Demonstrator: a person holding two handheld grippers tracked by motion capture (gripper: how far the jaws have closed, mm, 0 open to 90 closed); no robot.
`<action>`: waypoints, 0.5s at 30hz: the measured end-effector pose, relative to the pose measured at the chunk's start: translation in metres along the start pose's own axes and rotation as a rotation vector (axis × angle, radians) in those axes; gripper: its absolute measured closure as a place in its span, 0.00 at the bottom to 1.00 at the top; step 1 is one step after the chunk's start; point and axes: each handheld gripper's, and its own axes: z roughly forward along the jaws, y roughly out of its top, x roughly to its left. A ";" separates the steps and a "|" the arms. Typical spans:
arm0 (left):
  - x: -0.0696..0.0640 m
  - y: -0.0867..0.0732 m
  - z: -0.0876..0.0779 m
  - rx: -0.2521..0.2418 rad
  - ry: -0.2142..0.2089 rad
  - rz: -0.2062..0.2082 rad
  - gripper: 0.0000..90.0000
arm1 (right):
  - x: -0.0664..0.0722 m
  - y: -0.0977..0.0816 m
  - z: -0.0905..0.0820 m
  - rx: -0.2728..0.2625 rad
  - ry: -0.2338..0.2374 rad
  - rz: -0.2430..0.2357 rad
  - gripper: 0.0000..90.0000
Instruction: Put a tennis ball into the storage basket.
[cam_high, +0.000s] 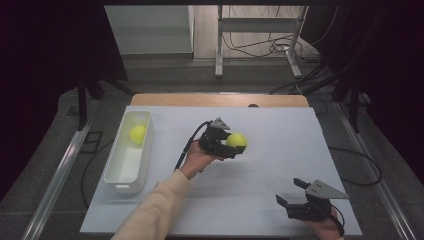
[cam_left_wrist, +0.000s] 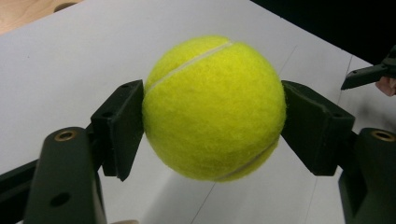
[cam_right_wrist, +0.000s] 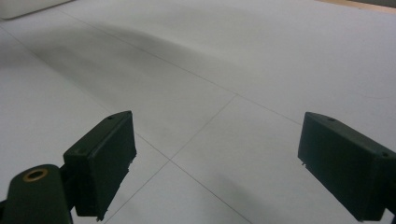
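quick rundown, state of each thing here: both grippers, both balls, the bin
left gripper: shut on a tennis ball, held over the middle of the table
held tennis ball: clamped between the two jaws, off the table surface
right gripper: open, nothing between its jaws, near the table's front right
second tennis ball: lying loose inside the bin
white bin: upright on the table's left side, open top, holds one ball

Surface: a white flat board (cam_high: 280, 125), marked by thin seam lines.
Behind it: a wooden edge strip (cam_high: 220, 100), grey metal frame legs (cam_high: 218, 50), tangled black cables (cam_high: 260, 47).
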 end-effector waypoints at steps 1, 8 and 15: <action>0.000 0.000 -0.001 0.002 0.002 0.004 0.30 | 0.000 0.000 0.000 0.000 0.000 0.002 0.13; -0.001 -0.002 -0.008 -0.010 0.010 0.008 0.30 | 0.000 0.000 0.000 0.001 -0.004 0.002 0.13; -0.002 -0.005 -0.016 -0.015 0.018 0.010 0.30 | 0.000 0.000 0.000 0.000 -0.003 0.002 0.13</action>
